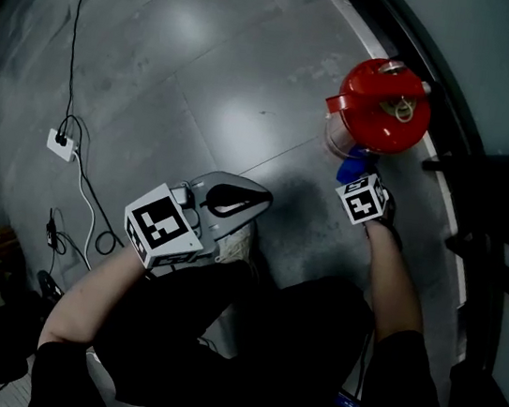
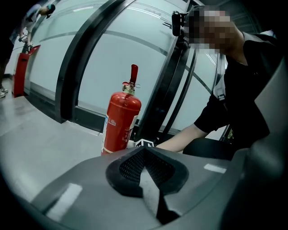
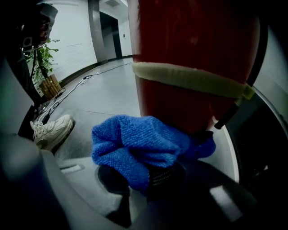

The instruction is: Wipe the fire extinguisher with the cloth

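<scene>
Wiping seems underway: the right gripper (image 3: 155, 173) clamps the cloth (image 3: 130, 143) against the fire extinguisher (image 3: 189, 45) low down, the left gripper (image 2: 146, 168) sits closed and empty, and the next move is probably a stroke around the body.

Left gripper (image 2: 145, 157) seemingly closed — empty; fire extinguisher (image 2: 120, 121) upright beyond.

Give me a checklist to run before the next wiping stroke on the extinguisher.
1. Cloth clamped in the right gripper: ok, the jaws are closed on it.
2. Cloth against the fire extinguisher: ok, it appears pressed on the lower body.
3. Extinguisher upright on the floor: ok.
4. Left gripper steadying the extinguisher: not ok; its jaws are together, empty and apart from it.
5. Rest of the extinguisher's surface wiped: cannot tell.
</scene>
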